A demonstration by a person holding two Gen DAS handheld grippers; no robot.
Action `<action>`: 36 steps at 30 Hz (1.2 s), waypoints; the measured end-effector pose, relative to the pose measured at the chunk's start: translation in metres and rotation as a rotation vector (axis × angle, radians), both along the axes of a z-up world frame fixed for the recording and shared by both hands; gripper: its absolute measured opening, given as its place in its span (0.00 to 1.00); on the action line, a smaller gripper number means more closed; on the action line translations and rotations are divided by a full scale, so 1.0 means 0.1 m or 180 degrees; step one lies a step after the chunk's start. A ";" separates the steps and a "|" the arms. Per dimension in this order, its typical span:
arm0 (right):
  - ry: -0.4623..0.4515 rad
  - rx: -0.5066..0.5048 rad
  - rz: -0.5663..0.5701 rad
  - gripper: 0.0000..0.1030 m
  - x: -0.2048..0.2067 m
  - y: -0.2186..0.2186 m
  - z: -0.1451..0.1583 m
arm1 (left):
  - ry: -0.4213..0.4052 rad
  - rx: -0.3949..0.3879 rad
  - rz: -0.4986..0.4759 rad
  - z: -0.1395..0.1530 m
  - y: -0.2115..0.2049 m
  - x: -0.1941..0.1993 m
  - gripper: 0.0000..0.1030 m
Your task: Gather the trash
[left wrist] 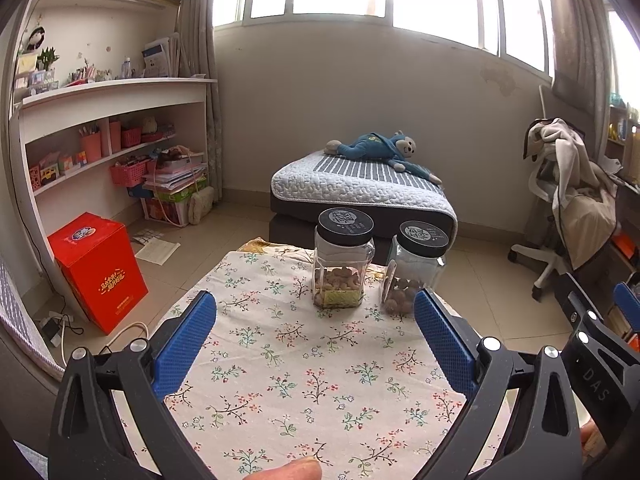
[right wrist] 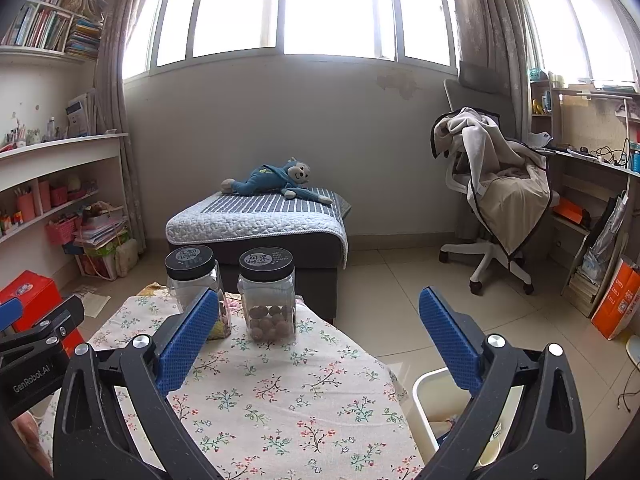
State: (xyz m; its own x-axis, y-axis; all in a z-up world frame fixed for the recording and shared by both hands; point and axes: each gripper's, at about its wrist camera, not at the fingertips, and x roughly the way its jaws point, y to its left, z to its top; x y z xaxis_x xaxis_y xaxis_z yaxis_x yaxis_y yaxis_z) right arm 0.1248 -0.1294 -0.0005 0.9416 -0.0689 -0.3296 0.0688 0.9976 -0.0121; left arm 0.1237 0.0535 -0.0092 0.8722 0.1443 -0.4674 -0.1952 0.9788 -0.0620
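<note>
My left gripper (left wrist: 315, 300) hangs open over a small table with a floral cloth (left wrist: 296, 380), nothing between its blue pads. My right gripper (right wrist: 318, 298) is open too, above the table's right edge, and holds nothing. Below its right finger stands a white bin (right wrist: 424, 400) on the floor beside the table, with some scraps inside. No loose trash shows on the cloth. Part of the right gripper (left wrist: 600, 344) shows at the right edge of the left wrist view.
Two clear jars with black lids stand at the table's far end: a cashew jar (left wrist: 343, 264) and a jar of round nuts (right wrist: 267, 294). Beyond are a low bed (right wrist: 256, 220) with a blue plush toy, a red box (left wrist: 98, 268), shelves and a draped office chair (right wrist: 496, 200).
</note>
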 end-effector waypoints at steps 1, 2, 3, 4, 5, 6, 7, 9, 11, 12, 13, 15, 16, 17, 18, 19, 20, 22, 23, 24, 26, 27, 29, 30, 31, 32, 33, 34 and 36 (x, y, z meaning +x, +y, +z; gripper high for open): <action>0.0004 0.0001 0.0004 0.93 0.00 0.00 0.00 | 0.0005 0.0004 -0.0002 0.00 0.00 0.00 0.93; 0.0013 -0.0001 0.0006 0.93 0.00 0.00 0.00 | 0.0009 0.0007 -0.0002 0.00 0.00 0.00 0.93; 0.0014 0.0000 0.0002 0.93 0.00 -0.01 0.00 | 0.0011 0.0005 -0.0002 -0.01 0.00 0.00 0.93; 0.0013 -0.0001 0.0003 0.93 0.00 -0.01 0.00 | 0.0010 0.0001 -0.0003 0.00 0.00 0.00 0.93; 0.0016 -0.0001 0.0005 0.93 0.00 -0.01 0.00 | 0.0009 0.0000 -0.0003 -0.01 -0.01 0.01 0.93; 0.0011 0.0002 0.0006 0.93 -0.01 -0.01 0.00 | 0.0010 0.0005 -0.0003 -0.01 -0.01 0.00 0.93; 0.0007 0.0003 0.0004 0.93 -0.01 -0.01 0.00 | 0.0009 0.0006 -0.0001 -0.01 -0.01 0.00 0.93; 0.0007 0.0009 0.0004 0.93 -0.01 -0.01 0.00 | 0.0013 0.0000 -0.0005 -0.01 -0.01 0.01 0.93; 0.0006 0.0006 0.0010 0.93 -0.01 -0.01 -0.01 | 0.0010 0.0006 0.0001 -0.01 -0.01 0.00 0.93; 0.0004 0.0002 0.0010 0.93 -0.02 -0.01 -0.01 | 0.0007 0.0011 0.0006 -0.01 -0.01 0.00 0.93; 0.0003 -0.0004 0.0012 0.93 -0.01 0.00 0.00 | 0.0002 0.0020 0.0008 -0.01 -0.01 0.01 0.93; 0.0002 -0.0003 0.0012 0.93 -0.02 0.00 -0.01 | -0.0014 0.0053 0.0022 -0.01 -0.02 0.00 0.93; 0.0003 0.0003 0.0010 0.93 -0.01 0.00 0.00 | -0.0016 0.0060 0.0024 -0.01 -0.02 0.00 0.93; 0.0004 0.0005 0.0013 0.93 -0.01 0.00 0.00 | -0.0014 0.0061 0.0025 -0.02 -0.02 0.00 0.93; 0.0005 0.0004 0.0015 0.93 -0.01 0.00 0.00 | -0.0012 0.0059 0.0027 -0.02 -0.02 0.00 0.93; 0.0006 0.0003 0.0015 0.93 -0.01 0.00 -0.01 | -0.0004 0.0058 0.0029 -0.03 -0.02 0.01 0.93; 0.0006 0.0004 0.0015 0.93 -0.01 0.00 0.00 | 0.0006 0.0055 0.0031 -0.03 -0.02 0.01 0.93; 0.0003 0.0004 0.0015 0.93 -0.01 0.00 0.00 | 0.0026 0.0046 0.0036 -0.04 -0.01 0.02 0.93; 0.0005 0.0005 0.0016 0.93 -0.01 0.00 0.00 | 0.0035 0.0045 0.0040 -0.04 -0.01 0.02 0.93; 0.0007 0.0006 0.0015 0.93 -0.01 0.01 0.00 | 0.0044 0.0041 0.0042 -0.05 -0.01 0.03 0.93; 0.0020 0.0009 0.0029 0.93 0.00 0.00 -0.01 | 0.0057 0.0036 0.0046 -0.04 -0.01 0.04 0.93; 0.0024 0.0011 0.0032 0.93 0.00 0.01 -0.02 | 0.0059 0.0042 0.0047 -0.05 -0.01 0.04 0.93; 0.0025 0.0008 0.0038 0.93 0.00 0.00 -0.02 | 0.0061 0.0059 0.0046 -0.05 -0.02 0.04 0.93; 0.0027 0.0008 0.0038 0.93 0.00 0.00 -0.02 | 0.0059 0.0063 0.0043 -0.05 -0.02 0.04 0.93; 0.0030 0.0009 0.0043 0.93 0.01 0.00 -0.02 | 0.0056 0.0061 0.0034 -0.05 -0.02 0.05 0.93; 0.0030 0.0011 0.0044 0.93 0.01 0.00 -0.02 | 0.0051 0.0055 0.0019 -0.05 -0.01 0.05 0.93; 0.0029 0.0008 0.0042 0.93 0.01 0.00 -0.02 | 0.0043 0.0048 0.0000 -0.05 -0.02 0.05 0.93; 0.0031 0.0006 0.0042 0.93 0.01 0.01 -0.02 | 0.0034 0.0048 -0.0011 -0.05 -0.02 0.04 0.93; 0.0037 0.0006 0.0046 0.93 0.01 0.00 -0.03 | 0.0009 0.0047 -0.0022 -0.05 -0.02 0.04 0.93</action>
State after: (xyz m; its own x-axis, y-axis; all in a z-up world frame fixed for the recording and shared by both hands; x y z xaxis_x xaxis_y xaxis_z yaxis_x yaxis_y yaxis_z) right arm 0.1255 -0.1291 -0.0033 0.9386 -0.0547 -0.3406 0.0542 0.9985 -0.0109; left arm 0.1274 0.0515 -0.0146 0.8718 0.1453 -0.4678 -0.1887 0.9809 -0.0469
